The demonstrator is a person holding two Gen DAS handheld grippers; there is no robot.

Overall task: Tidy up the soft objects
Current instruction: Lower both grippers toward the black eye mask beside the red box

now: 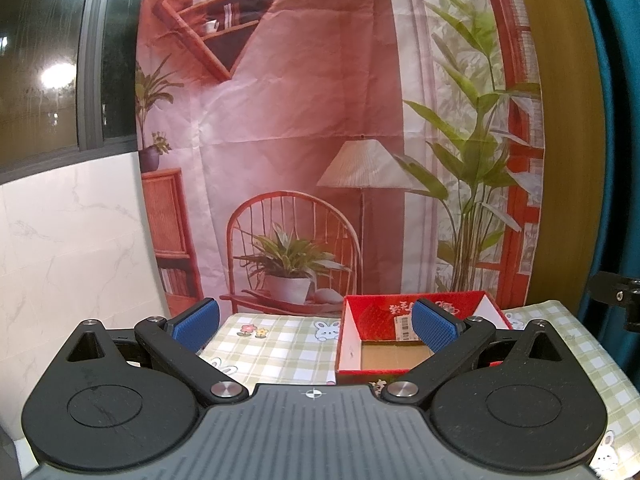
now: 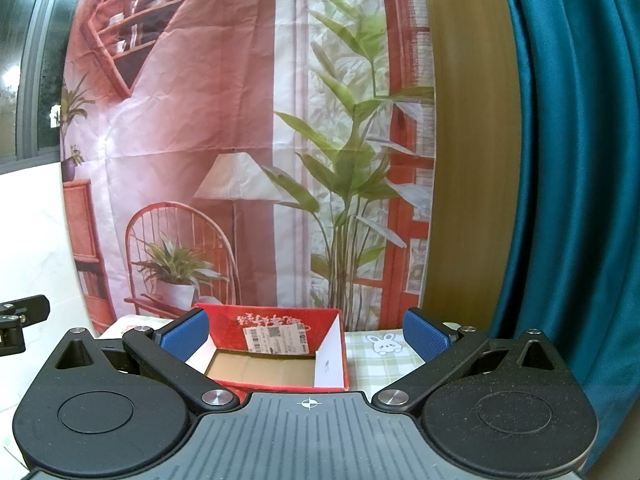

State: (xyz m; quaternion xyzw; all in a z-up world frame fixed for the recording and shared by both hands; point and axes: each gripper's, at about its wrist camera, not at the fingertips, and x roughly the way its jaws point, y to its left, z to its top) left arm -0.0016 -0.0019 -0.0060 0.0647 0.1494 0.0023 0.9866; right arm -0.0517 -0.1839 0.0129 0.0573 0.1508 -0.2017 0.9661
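Holding level over the checked tablecloth (image 1: 280, 344), both grippers face a printed backdrop (image 1: 312, 120) w/ nothing between their fingers. Left gripper (image 1: 316, 322): blue pads spread wide, empty. Right gripper (image 2: 306, 332): same, jaws wide apart, empty.

No soft objects show in either view, so their location can't be told; prob. they lie below or behind the cams, out of frame. What does show is the likely container: a red cardboard box (image 1: 352, 320), open top, bare brown floor, white inner side walls, barcode label on the far wall. In the left view it sits at abt 1 o'clock from the gripper; in the right view (image 2: 332, 344) at abt 11 o'clock, so it's between the two.

Handling, as a judgement: soft items should be light and squashy, so pinch mid-body w/ a firm close. The box is light card and may slide if nudged.

Hidden: box's near wall is cut off by the gripper bodies; the table's front part isn't seen. A black fitting at 3 o'clock in the left view (image 1: 624, 296) is prob. the other gripper's edge.
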